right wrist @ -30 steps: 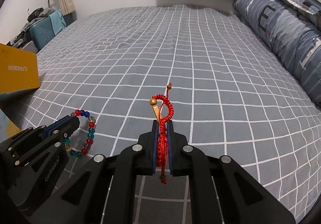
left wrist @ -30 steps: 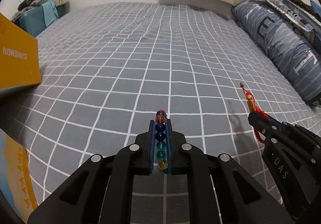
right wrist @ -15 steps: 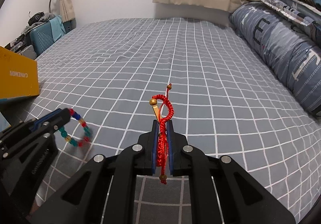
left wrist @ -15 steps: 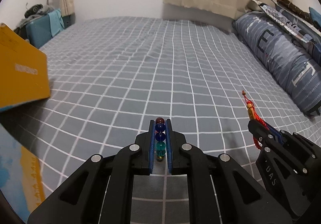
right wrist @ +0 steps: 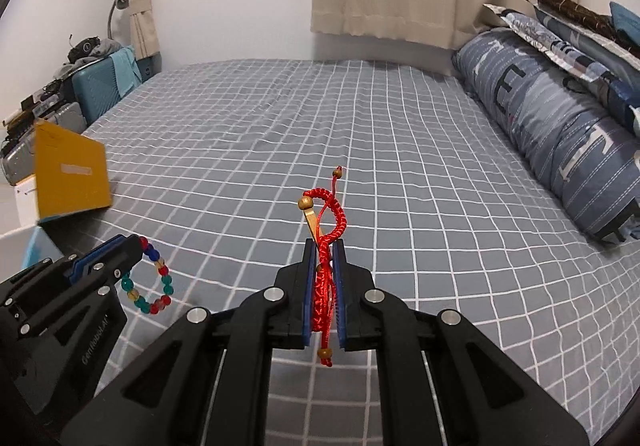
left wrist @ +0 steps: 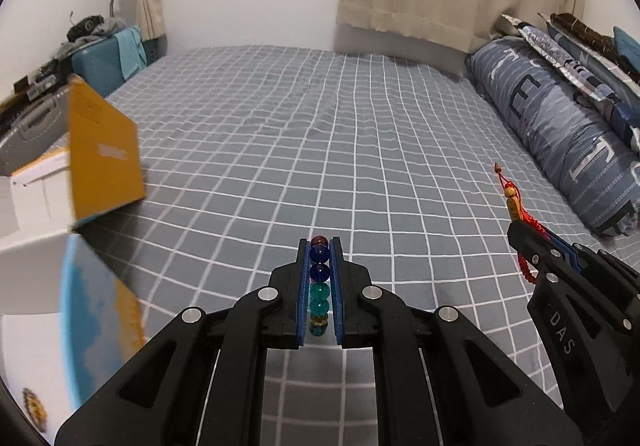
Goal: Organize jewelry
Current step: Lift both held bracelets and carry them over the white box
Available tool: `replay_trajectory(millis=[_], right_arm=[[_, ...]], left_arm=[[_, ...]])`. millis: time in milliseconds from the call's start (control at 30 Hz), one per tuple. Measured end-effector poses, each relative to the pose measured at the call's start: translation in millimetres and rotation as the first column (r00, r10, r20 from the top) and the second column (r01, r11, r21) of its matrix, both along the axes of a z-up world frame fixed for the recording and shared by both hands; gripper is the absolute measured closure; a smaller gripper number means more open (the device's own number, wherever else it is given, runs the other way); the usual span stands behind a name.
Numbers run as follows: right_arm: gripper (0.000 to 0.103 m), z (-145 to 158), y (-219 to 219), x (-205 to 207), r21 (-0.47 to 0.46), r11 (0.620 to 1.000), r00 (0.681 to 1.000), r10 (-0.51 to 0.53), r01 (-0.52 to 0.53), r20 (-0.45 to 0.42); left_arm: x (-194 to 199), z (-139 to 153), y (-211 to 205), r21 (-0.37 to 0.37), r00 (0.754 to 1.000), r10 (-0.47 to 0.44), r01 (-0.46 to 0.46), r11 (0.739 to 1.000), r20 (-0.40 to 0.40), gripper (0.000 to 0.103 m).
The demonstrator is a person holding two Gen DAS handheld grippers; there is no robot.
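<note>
My left gripper is shut on a bead bracelet of red, blue, teal and amber beads, held above the bed. The right wrist view shows it as a hanging ring below the left gripper. My right gripper is shut on a red braided cord bracelet with gold beads. In the left wrist view the right gripper is at the right with the cord bracelet sticking up from it.
The bed has a grey grid-patterned sheet. An open yellow box with a white inside stands at the left, also in the right wrist view. A blue bolster pillow lies along the right side. A teal suitcase stands beyond the bed.
Both grippers have lifted higher above the bed with their bracelets held. The yellow box has come further into the left wrist view, and the bead bracelet swings below the left gripper.
</note>
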State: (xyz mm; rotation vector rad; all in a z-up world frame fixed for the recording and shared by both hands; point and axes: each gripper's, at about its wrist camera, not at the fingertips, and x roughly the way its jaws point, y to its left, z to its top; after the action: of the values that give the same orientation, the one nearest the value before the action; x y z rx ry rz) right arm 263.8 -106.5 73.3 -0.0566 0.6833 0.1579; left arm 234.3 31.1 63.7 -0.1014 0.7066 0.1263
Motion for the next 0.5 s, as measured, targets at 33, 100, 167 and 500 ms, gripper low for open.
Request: replay_trajectory(millis=[33, 100, 167, 500], right_arm=[[0.096, 7.5, 2.3, -7.1, 0.002, 1.000, 1.000, 0.005, -0.005, 0.004], [0.096, 16.3, 5.4, -15.4, 0.005, 1.000, 1.000, 0.008, -0.008, 0.009], [0.096, 28.4, 11.0, -27.4, 0.009, 1.000, 1.000, 0.016, -0.016, 0.015], [0.096, 71.2, 56.0, -76.9, 0.021, 0.996, 0.996, 0.086, -0.086, 0.037]], left_arm=[[-6.8, 6.8, 2.5, 0.004, 1.000, 0.004, -0.004, 1.000, 0.006, 0.094], [-17.6, 17.7, 7.9, 0.009, 1.000, 0.012, -0.012, 1.000, 0.012, 0.094], [-29.6, 29.3, 14.5, 0.009, 1.000, 0.020, -0.020, 1.000, 0.019, 0.094], [-91.2, 70.0, 56.3, 0.024, 0.995, 0.090, -0.091, 0.996, 0.047, 0.094]])
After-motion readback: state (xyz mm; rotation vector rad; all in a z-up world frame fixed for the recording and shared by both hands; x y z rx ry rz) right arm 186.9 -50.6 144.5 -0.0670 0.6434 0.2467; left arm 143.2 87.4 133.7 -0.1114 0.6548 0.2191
